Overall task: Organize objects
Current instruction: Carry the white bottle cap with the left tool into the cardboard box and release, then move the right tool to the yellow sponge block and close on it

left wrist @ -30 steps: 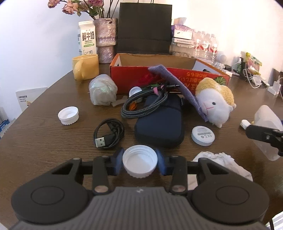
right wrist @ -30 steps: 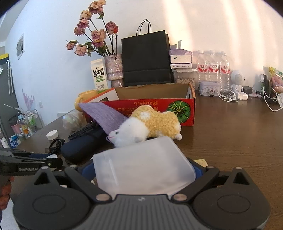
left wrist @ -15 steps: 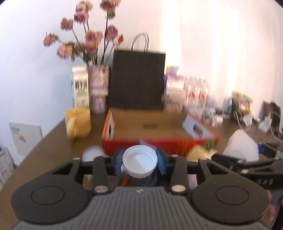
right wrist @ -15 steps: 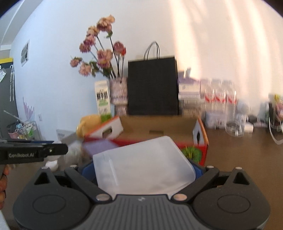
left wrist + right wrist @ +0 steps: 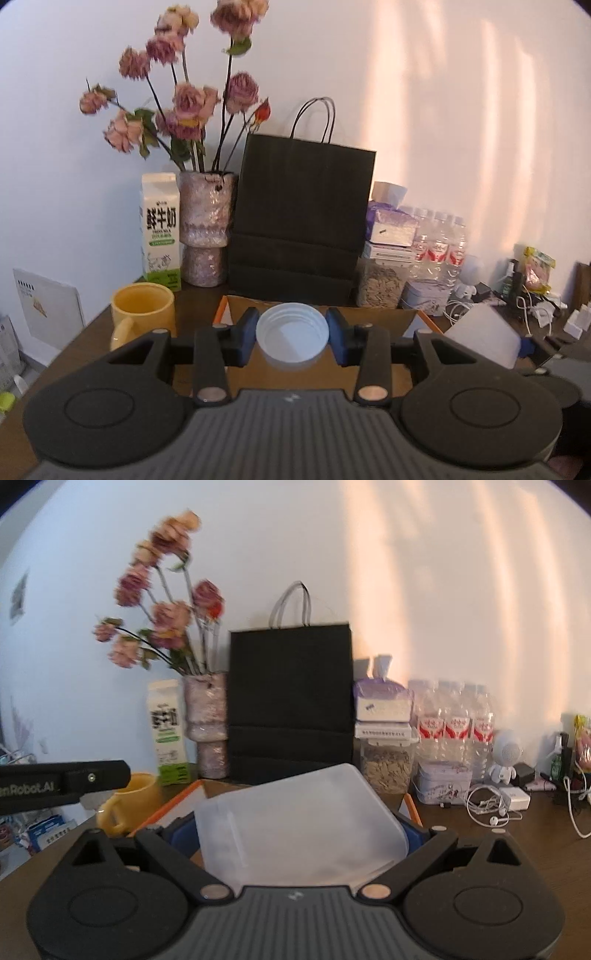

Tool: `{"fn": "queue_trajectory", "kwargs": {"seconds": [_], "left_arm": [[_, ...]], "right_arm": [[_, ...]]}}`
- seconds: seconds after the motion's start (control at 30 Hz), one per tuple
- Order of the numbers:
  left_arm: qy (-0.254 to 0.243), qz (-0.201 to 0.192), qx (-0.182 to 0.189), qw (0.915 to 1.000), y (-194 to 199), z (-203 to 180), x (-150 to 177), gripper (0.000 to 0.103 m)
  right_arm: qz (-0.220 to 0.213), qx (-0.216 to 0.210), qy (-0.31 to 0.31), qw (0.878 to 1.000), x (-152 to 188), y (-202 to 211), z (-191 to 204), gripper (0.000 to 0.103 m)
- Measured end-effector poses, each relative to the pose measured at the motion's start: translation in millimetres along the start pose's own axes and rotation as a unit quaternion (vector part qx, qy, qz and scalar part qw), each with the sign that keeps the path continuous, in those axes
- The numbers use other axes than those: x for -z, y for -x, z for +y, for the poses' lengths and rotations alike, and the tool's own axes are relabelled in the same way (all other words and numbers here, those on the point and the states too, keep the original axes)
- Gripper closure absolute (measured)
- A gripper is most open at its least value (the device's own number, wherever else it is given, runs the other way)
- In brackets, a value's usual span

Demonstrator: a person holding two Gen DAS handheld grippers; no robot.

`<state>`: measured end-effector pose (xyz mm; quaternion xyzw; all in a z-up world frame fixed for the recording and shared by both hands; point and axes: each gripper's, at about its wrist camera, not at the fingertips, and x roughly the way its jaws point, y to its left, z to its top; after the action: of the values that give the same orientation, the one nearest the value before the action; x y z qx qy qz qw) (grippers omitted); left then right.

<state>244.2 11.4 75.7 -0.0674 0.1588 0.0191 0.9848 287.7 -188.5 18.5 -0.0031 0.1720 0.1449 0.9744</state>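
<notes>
Over the open cardboard box (image 5: 402,318) at the back of the table (image 5: 92,334), I have both grippers up in the air. My left gripper (image 5: 292,336) is squeezing a white cap (image 5: 292,335) between its two blue pads (image 5: 248,334), one pad on each side, with the hollow side of the cap facing up. My right gripper (image 5: 301,834) holds a cloudy plastic container (image 5: 295,823). Its blue pads are mostly hidden behind the container, but the container sits firmly between them and off the table, so I think the jaws are gripping it.

The box sits in front of the black paper bag (image 5: 301,218). The yellow mug (image 5: 142,312) is just beside the box's left side, and the milk carton (image 5: 160,230) and the flower vase (image 5: 207,232) stand behind the mug.

I think the job right now is to put both things into the box. To do it well, I should bring each gripper lower, inside the box walls, before I let go. The cap is light and round, so if I drop it from high up it may bounce or roll out. The container is big, so I should lay it flat and keep the two grippers apart so they do not bump. I must also stay clear of the mug on the left.
</notes>
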Motion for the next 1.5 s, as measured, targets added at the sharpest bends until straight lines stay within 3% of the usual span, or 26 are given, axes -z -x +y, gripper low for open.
{"fn": "queue_trajectory", "kwargs": {"seconds": [0.43,0.73,0.77,0.87,0.93,1.23,1.5], "left_arm": [[0.015,0.065,-0.037,0.9971,-95.2,5.0,12.1,0.063],[0.004,0.094,-0.04,0.9947,-111.9,7.5,25.1,0.062],[0.006,0.093,-0.038,0.9949,-110.6,6.8,25.1,0.06],[0.01,0.077,-0.038,0.9962,-103.7,5.5,23.2,0.011],[0.007,0.061,-0.051,0.9968,-98.9,3.9,21.3,0.0],[0.021,0.063,-0.057,0.9961,-97.2,8.2,18.0,0.0],[0.025,0.032,-0.038,0.9984,-63.5,6.0,6.5,0.0]], "right_arm": [[0.069,0.012,-0.019,0.997,20.8,-82.8,-18.1,0.004],[0.088,0.012,-0.03,0.996,27.9,-93.1,-26.0,0.004],[0.086,0.014,-0.029,0.996,27.7,-92.0,-25.7,0.004],[0.079,0.016,-0.03,0.996,25.8,-87.2,-26.1,0.001],[0.076,0.017,-0.033,0.996,24.3,-85.9,-27.2,0.0],[0.078,0.021,-0.036,0.996,21.2,-84.0,-28.3,0.0],[0.047,0.013,-0.02,0.999,6.3,-52.9,-20.6,0.0]]}}
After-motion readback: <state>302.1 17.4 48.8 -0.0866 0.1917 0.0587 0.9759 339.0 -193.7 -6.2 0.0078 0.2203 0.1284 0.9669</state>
